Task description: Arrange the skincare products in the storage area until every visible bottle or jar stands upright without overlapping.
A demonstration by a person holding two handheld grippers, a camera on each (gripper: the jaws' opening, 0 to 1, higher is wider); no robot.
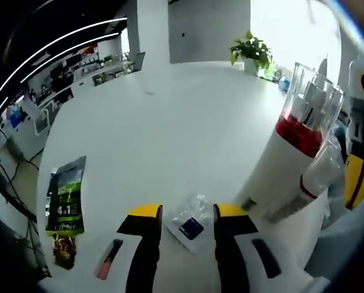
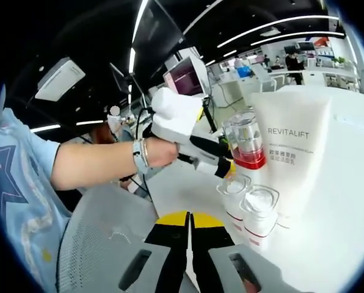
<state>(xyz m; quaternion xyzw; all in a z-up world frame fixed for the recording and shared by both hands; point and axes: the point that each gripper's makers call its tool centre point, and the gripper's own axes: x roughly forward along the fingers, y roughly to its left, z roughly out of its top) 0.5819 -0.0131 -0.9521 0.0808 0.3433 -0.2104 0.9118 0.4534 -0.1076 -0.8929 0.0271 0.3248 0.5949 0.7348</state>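
On the white bench (image 1: 170,122), left of the tall tube (image 1: 280,159), my left claw (image 1: 186,213) hangs released over a sachet (image 1: 191,226). My right claw (image 2: 190,218) is clenched, empty, beside two small jars (image 2: 258,210). I'd keep clear of the upright bottles.

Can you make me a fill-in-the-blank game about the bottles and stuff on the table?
1. The big white tube has the word ____ printed on it.
2. The clear-capped bottle has a ____ band under its cap.
3. The left gripper has its jaws ____ around a small packet.
4. The right gripper has its jaws ____.

Missing words: REVITALIFT; red; open; shut
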